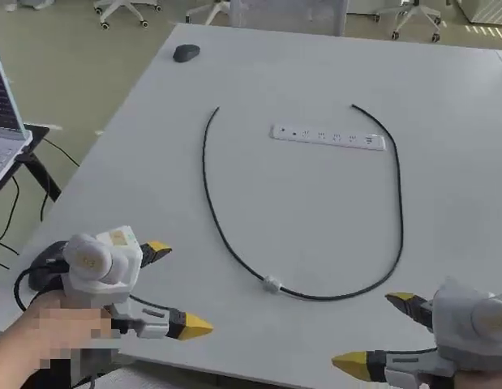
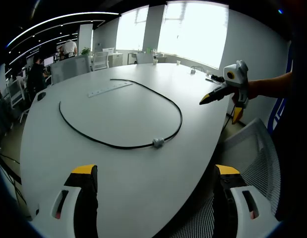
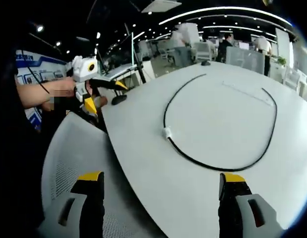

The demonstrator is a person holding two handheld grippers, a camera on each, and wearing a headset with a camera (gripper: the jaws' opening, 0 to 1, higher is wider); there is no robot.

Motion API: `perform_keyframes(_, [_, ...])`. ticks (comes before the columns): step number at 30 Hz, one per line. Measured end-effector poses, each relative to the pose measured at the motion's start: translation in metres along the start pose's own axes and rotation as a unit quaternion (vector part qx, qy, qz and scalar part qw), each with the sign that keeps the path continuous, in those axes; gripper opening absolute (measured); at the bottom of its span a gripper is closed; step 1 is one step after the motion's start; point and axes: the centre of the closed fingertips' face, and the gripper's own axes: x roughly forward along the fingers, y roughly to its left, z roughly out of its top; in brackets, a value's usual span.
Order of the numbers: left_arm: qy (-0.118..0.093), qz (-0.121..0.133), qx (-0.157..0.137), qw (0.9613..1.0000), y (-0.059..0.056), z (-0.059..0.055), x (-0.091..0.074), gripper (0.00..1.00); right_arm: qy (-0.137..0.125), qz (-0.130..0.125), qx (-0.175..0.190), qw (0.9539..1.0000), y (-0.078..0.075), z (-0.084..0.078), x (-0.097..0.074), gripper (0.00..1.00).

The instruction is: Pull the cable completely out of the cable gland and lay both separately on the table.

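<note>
Slippage first among the risks: easy to pinch the small pale cable gland badly against the white table and lose it mid-pull. Likely also to drag the whole black cable across the surface instead of threading it out, if pulling with only 1 gripper and leaving the gland unanchored. Long runs of cable on both sides of the gland, so probably no clearing it in 1 pull; some danger of stopping short with the gland still threaded on. Possible too: knocking the power strip, at the far side between the 2 cable ends, with a whipping loose end. As for position: gland flat on the table at the near bottom of the U-shaped loop, between the 2 grippers and a little farther in. Left gripper at the near left edge, jaws spread wide, holding nothing, well apart from the gland. Right gripper at the near right, likewise spread and empty, near the loop's near-right curve but not touching it.
</note>
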Motion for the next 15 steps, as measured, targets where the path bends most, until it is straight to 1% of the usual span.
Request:
perform_keyframes(3, [0.004, 0.000, 0.002, 1.0000, 0.0003, 0.0001, 0.0024, 0.96, 0.000, 0.003, -0.003, 1.0000, -0.0002, -0.0013, -0.0011, 0.92])
perform_keyframes(7, [0.003, -0.001, 0.003, 1.0000, 0.0000, 0.0024, 0.0053, 0.96, -0.001, 0.002, 0.001, 1.0000, -0.0027, -0.0009, -0.0019, 0.92])
perform_keyframes(12, [0.003, 0.001, 0.003, 1.0000, 0.0007, 0.0043, 0.0076, 0.96, 0.004, 0.005, -0.001, 1.0000, -0.0031, -0.0030, -0.0014, 0.92])
perform_keyframes(15, [0.004, 0.002, 0.005, 1.0000, 0.0022, 0.0057, 0.0079, 0.97, -0.001, 0.004, 0.002, 1.0000, -0.0044, -0.0010, -0.0017, 0.92])
